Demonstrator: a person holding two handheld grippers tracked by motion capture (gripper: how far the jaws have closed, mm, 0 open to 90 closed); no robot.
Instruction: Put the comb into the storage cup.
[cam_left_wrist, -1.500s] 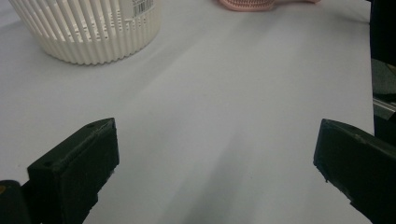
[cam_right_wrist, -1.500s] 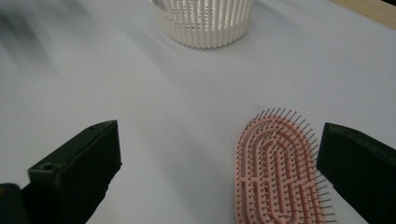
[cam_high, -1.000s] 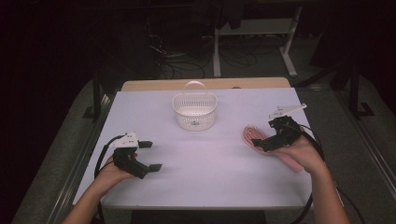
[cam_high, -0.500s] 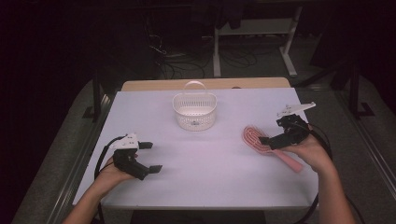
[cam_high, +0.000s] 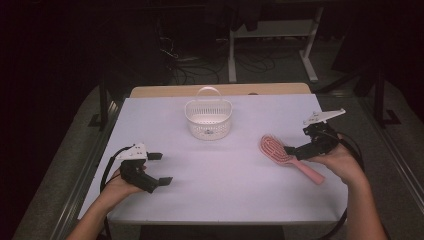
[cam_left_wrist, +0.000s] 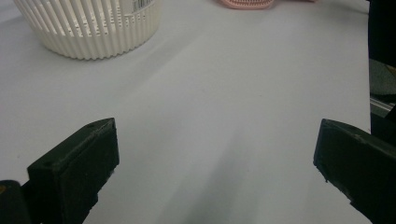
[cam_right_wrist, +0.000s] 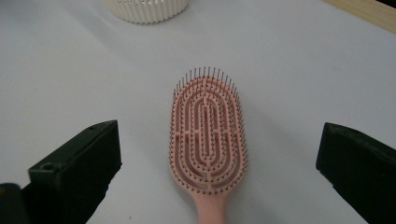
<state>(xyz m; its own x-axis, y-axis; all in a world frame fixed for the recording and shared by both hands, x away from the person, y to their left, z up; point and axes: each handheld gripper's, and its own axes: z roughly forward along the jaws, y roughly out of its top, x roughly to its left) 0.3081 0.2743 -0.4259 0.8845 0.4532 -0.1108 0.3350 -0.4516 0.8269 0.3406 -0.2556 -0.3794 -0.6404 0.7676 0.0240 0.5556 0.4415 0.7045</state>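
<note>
Right gripper backed toward the surface's right edge, jaws wide, nothing held; pink hairbrush light, rigid: grab the handle.

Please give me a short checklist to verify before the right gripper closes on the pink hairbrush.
1. Right gripper jaws open wide: ok.
2. Pink hairbrush centred between the jaws in the right gripper view: ok.
3. Brush lies flat on the table, bristles up: ok.
4. Jaws low enough to meet the handle: cannot tell.
5. White basket upright, with nothing seen between it and the brush: ok.
6. Left gripper open and well apart from the brush: ok.
</note>
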